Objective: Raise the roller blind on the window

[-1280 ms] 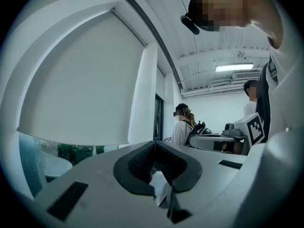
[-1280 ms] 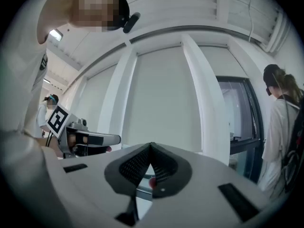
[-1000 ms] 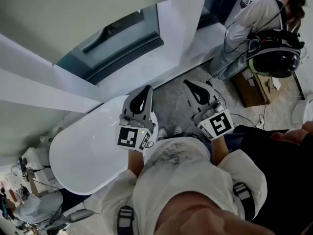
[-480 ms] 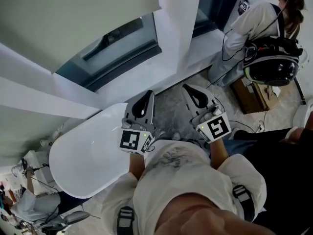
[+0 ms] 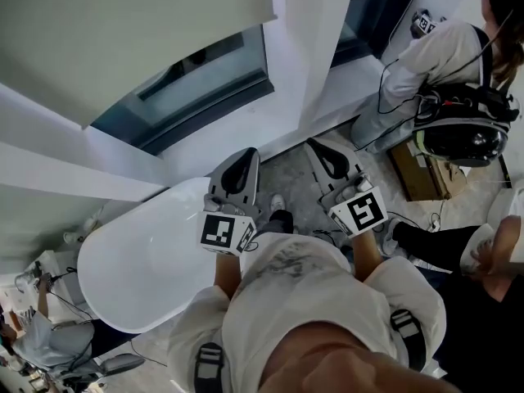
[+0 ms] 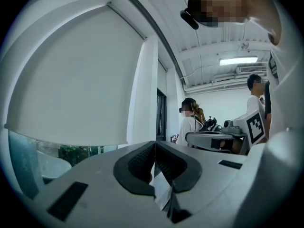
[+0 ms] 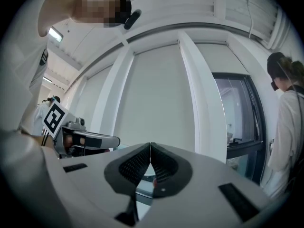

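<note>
As the person stepped closer to the window (image 5: 196, 80), the left gripper (image 5: 246, 154) and right gripper (image 5: 316, 144) stayed low, jaws clenched empty; the roller blind (image 5: 123, 39) apparently hung untouched.

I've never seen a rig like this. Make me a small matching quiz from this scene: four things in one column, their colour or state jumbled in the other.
Things:
1. roller blind
2. left tool
3. table
4. box

Colour or state:
A. brown
B. jaws together, holding nothing
C. pale, lowered partway
D. white, oval

Pairs: 1-C, 2-B, 3-D, 4-A
</note>
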`<state>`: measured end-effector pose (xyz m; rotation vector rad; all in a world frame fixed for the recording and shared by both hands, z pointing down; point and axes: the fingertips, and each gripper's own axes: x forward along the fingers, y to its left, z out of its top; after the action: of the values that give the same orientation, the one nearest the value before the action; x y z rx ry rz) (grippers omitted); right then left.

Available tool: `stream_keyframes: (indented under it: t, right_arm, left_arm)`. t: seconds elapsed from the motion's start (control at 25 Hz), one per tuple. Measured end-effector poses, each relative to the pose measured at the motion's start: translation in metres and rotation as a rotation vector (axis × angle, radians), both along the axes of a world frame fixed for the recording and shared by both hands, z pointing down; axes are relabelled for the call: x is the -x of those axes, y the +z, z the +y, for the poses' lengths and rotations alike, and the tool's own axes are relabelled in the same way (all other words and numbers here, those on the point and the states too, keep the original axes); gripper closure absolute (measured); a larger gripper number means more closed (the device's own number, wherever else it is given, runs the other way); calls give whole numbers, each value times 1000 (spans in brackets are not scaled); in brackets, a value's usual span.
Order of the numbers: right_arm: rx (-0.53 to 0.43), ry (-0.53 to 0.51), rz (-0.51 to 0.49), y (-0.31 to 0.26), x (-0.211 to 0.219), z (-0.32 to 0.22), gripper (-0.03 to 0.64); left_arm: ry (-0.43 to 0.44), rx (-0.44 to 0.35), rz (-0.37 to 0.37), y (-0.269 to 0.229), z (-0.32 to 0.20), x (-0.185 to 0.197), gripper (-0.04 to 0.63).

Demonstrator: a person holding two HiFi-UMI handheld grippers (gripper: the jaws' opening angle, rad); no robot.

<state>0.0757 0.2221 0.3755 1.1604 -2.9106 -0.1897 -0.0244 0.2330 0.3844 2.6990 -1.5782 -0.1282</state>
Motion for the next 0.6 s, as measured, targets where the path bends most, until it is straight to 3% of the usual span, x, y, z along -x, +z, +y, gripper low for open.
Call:
stream_keyframes:
  t: [0.6]
  right_arm:
    - [17, 10, 21, 9, 26, -118, 555]
  left_arm:
    - [8, 13, 7, 8, -117, 23, 586]
